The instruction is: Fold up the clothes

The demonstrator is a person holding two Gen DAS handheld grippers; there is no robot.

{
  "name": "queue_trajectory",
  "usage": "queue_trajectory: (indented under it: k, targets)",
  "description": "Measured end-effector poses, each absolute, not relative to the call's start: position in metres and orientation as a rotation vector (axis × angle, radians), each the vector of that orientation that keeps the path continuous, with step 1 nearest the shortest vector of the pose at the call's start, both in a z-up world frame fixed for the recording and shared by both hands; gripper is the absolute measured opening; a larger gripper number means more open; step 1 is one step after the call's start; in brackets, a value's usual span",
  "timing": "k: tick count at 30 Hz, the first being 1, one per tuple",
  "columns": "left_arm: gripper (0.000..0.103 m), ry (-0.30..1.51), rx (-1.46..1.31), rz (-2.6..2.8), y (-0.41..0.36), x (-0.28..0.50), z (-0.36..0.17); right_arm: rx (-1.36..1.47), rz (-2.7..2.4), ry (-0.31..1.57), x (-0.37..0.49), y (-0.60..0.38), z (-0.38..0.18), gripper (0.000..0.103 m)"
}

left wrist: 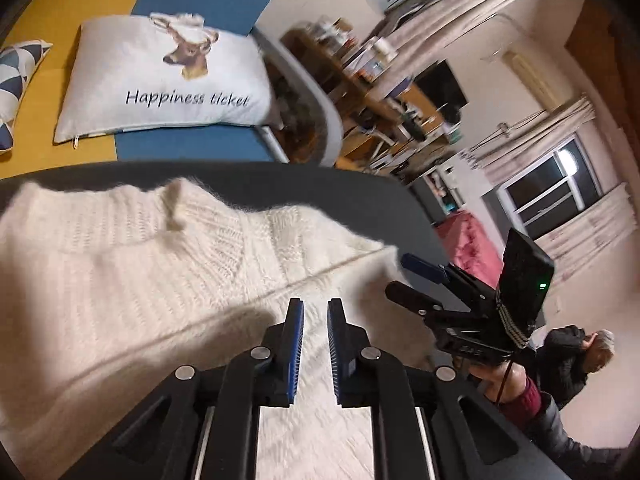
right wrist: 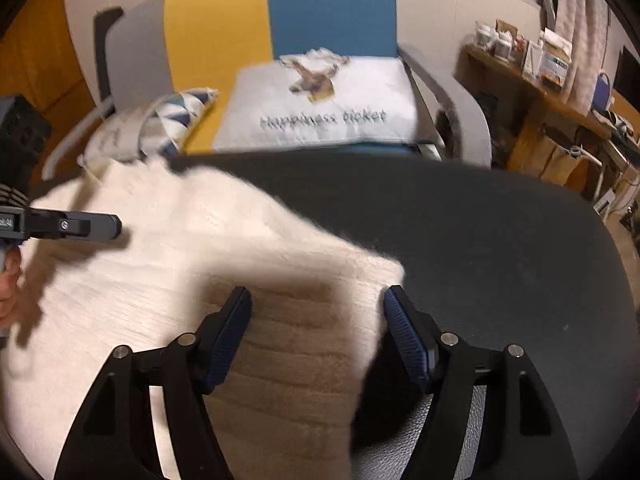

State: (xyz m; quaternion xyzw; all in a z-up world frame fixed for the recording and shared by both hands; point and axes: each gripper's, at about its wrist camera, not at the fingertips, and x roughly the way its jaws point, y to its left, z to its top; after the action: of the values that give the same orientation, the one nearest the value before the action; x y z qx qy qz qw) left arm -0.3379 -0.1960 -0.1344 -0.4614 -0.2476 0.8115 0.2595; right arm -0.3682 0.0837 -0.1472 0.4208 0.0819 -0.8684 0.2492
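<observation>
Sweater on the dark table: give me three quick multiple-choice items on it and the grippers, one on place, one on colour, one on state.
1. Where does the pillow printed "Happiness ticket" lie?
A. on the sofa behind the table
B. on the sweater
C. on the floor

2. What colour is the sweater?
A. blue
B. cream white
C. red

3. How does the right gripper stand?
A. clamped on the pillow
B. out of view
C. open, astride the sweater's ribbed edge

Answers:
1 A, it rests against the yellow and blue sofa beyond the table.
2 B, the fuzzy knit is cream white.
3 C, its pads stand wide apart.
</observation>
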Motion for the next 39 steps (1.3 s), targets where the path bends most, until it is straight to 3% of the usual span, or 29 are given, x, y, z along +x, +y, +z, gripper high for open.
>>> queue_trajectory:
  k: [7, 9, 10, 14, 18, 20, 23, 24, 25, 28, 32, 36, 39]
  targets:
    - [0.007, -0.590, -1.336, 2.308, -0.210, -0.320, -0.161, 1.059, -2.183, 0.347, -0.358, 0.011, -0.144, 0.071]
    - [0.006, -0.689, -1.340, 2.283, -0.218, -0.319, -0.163, 1.186, -2.247, 0.471, -0.371, -0.002, -0.173, 0.075]
    - [0.008, -0.720, -1.341, 2.272, -0.221, -0.317, -0.162, 1.134, -2.284, 0.381, -0.370, 0.006, -0.173, 0.075]
    - [0.014, -0.832, -1.249, 2.261, -0.244, -0.295, -0.149, 1.154, -2.278, 0.332, -0.362, 0.018, -0.164, 0.076]
    - [0.015, -0.772, -1.255, 2.304, -0.259, -0.269, -0.145, 1.112, -2.238, 0.220, -0.342, 0.037, -0.145, 0.076]
    - [0.014, -0.735, -1.302, 2.341, -0.264, -0.261, -0.154, 1.105, -2.228, 0.241, -0.328, 0.049, -0.144, 0.076]
    - [0.002, -0.751, -1.343, 2.368, -0.273, -0.253, -0.165, 1.173, -2.253, 0.323, -0.316, 0.051, -0.169, 0.076]
    - [0.002, -0.829, -1.345, 2.344, -0.276, -0.253, -0.164, 1.176, -2.278, 0.320, -0.315, 0.054, -0.177, 0.078]
    - [0.009, -0.898, -1.341, 2.322, -0.280, -0.253, -0.162, 1.180, -2.303, 0.317, -0.314, 0.056, -0.185, 0.078]
    - [0.014, -0.893, -1.221, 2.337, -0.280, -0.247, -0.139, 1.225, -2.305, 0.304, -0.315, 0.054, -0.180, 0.078]
    - [0.015, -0.778, -1.243, 2.403, -0.270, -0.260, -0.129, 1.131, -2.265, 0.286, -0.311, 0.028, -0.147, 0.078]
    - [0.014, -0.734, -1.356, 2.482, -0.278, -0.284, -0.151, 1.112, -2.222, 0.208, -0.333, -0.008, -0.146, 0.079]
    - [0.011, -0.813, -1.334, 2.469, -0.289, -0.286, -0.162, 1.184, -2.239, 0.269, -0.345, -0.024, -0.168, 0.079]
